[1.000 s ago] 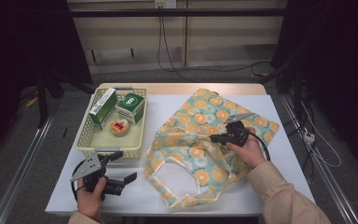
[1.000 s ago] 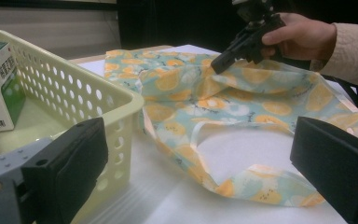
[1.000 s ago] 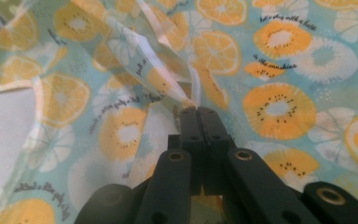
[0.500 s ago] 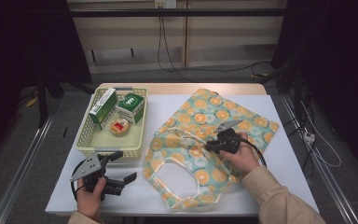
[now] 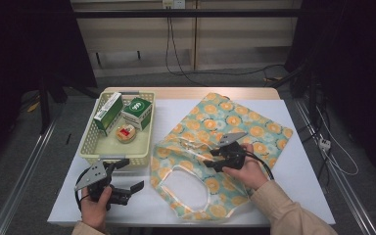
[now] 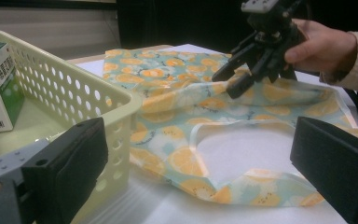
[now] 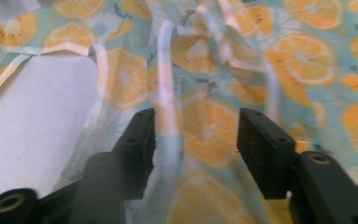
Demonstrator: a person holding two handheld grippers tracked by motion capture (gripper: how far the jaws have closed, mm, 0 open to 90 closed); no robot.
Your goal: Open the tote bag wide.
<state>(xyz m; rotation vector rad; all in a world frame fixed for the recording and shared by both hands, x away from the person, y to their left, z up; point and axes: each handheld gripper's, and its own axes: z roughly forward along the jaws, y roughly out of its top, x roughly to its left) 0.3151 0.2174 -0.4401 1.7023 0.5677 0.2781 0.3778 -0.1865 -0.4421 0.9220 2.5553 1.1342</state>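
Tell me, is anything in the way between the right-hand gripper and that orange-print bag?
Nothing visible is. The right gripper hangs right over the bag; its jaws have just been opening, and a raised fold of the fabric stands between them, unpinched. The basket sits off to the side.

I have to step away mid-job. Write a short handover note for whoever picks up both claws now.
Right claw: jaws just opened, apart over the orange-print bag, a fold between them, unpinched.
Left claw: open, idle beside the basket.
Bag lies crumpled on the white table; two green boxes and a small round tub sit in the basket.
Done: nothing bagged.
Left: probably open the bag and load the items.
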